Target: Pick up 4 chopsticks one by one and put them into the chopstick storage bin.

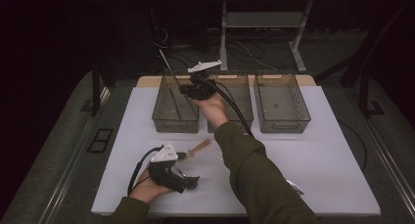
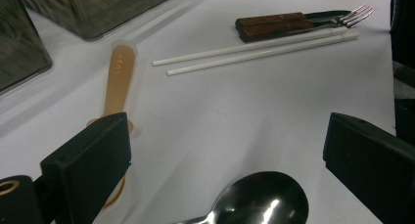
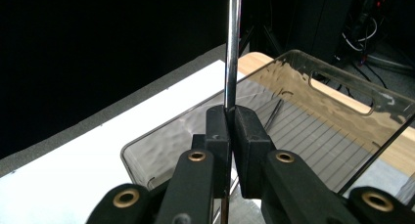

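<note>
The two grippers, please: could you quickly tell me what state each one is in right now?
Left gripper: open, holding nothing, jaws either side of a metal spoon.
Right gripper: shut on a thin metal rod, above the left bin.

Silver metal rod between black claw pads; smoky grey ribbed bin beyond. Ahead of the other black claw: orange spoon, white chopsticks, brown-handled forks.

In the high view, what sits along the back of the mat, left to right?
Left clear bin with the right hand-held gripper above it holding a metal rod → middle clear bin, partly behind the hand → right clear bin.
</note>
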The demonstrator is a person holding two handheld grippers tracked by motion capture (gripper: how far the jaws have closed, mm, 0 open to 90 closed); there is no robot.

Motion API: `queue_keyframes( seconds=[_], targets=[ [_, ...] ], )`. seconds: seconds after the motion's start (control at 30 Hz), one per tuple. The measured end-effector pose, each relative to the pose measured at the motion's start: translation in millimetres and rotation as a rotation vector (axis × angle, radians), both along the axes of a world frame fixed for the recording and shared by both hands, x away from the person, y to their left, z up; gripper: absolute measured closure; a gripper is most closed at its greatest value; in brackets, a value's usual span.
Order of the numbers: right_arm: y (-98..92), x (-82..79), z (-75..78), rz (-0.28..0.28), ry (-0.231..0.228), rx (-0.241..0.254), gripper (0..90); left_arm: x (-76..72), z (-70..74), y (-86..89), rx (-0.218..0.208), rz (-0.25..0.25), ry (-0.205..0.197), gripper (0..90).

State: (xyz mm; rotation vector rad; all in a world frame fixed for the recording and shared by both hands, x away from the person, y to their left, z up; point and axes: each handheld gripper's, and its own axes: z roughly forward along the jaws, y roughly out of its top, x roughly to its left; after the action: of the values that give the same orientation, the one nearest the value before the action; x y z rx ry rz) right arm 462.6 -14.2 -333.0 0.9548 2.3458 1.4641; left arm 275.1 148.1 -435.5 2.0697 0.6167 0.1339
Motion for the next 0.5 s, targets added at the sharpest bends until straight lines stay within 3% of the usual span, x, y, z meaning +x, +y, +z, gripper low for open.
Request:
queue_keyframes(
  seconds=[0.5],
  targets=[
    [13.1,4.8,-38.1,-0.018,0.065,-0.042,85.3,-0.4,0.2,-1.0,0.001,-0.010,-0.001,2.5]
  ],
)
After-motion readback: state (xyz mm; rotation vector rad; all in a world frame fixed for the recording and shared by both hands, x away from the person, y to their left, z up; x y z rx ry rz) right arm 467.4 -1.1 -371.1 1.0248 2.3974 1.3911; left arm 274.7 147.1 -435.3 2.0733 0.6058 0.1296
